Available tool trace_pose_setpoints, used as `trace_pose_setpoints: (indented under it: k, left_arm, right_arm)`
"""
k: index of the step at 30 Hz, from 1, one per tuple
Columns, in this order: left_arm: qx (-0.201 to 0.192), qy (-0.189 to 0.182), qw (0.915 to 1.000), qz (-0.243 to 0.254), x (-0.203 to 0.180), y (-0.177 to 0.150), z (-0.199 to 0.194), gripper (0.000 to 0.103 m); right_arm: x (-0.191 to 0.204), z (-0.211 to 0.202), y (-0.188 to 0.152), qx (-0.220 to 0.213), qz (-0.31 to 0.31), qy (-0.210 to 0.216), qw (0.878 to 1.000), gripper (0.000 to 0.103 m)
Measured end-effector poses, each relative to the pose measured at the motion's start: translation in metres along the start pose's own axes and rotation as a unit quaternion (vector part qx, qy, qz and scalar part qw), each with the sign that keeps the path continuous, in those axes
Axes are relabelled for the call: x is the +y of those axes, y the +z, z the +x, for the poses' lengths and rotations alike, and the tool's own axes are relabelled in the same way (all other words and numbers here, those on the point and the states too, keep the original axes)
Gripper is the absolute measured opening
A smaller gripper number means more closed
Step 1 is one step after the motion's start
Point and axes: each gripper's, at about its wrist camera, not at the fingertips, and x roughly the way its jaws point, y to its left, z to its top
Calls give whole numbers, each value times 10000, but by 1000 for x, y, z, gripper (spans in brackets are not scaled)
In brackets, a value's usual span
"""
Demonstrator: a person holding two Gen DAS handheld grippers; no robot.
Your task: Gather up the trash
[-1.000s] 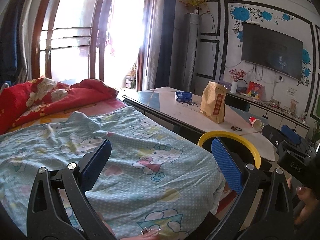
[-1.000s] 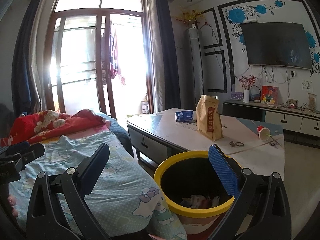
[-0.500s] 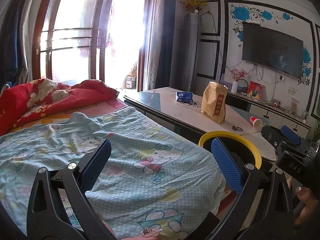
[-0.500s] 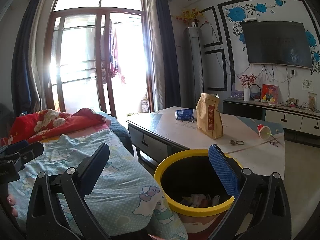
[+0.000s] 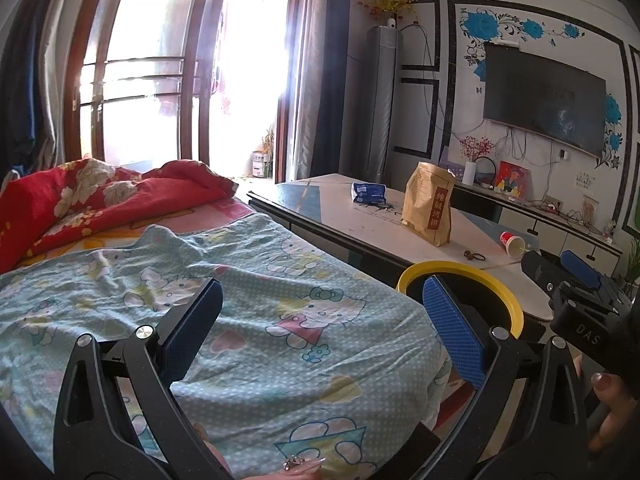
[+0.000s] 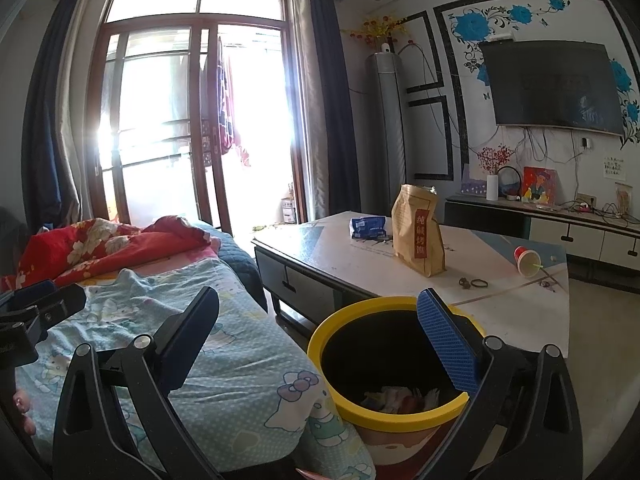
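A yellow-rimmed bin (image 6: 352, 320) stands between the bed and the low table, with crumpled scraps (image 6: 396, 398) at its bottom; its rim (image 5: 500, 284) shows in the left wrist view too. On the table lie a blue wrapper (image 6: 366, 227) (image 5: 368, 193), a brown paper bag (image 6: 418, 232) (image 5: 430, 208) standing upright, and a tipped red paper cup (image 6: 526, 261) (image 5: 512, 242). My right gripper (image 6: 318, 332) hangs open above the bin's near side, empty. My left gripper (image 5: 322, 320) is open over the bedspread, holding nothing.
The bed with a light-blue cartoon sheet (image 5: 240, 300) and a red quilt (image 5: 100, 196) fills the left. The low table (image 6: 500, 312) also carries small rings (image 6: 472, 282). Behind it are a TV cabinet (image 6: 560, 228), a wall TV (image 6: 552, 84) and a glass door (image 6: 192, 140).
The right wrist view has risen and eased back slightly, so the bin sits a little lower in frame. The left gripper has barely moved.
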Motion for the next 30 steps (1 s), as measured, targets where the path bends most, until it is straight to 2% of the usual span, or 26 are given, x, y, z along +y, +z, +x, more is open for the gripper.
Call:
trace_pose_setpoints:
  k: [18,22,24,26,27,30]
  left_arm:
    - [70,21,10000,-27,4,2,3,92]
    - [246,222,9992,-201,32,6,4,92]
    - [378,461,9978,-296,57,6,2,92]
    - [568,930,9926,-544,105,7,-3,92]
    - [657,1335,9865,-689,139,6,-9,92]
    - [855,2560,9566,-1098,237,-2,-32,92]
  right_arm:
    - [1,1,0,5,26,8,10000,97]
    - [15,9,5,171,59,270,9995,97]
    - [40,19,11,385,53,703,9968,97]
    - [77,30,17,595,0,1205,9909,97]
    - [103,36,19,720,-98,1493,9861,97]
    - [203,58,13,1413,-630,2409,9581,97]
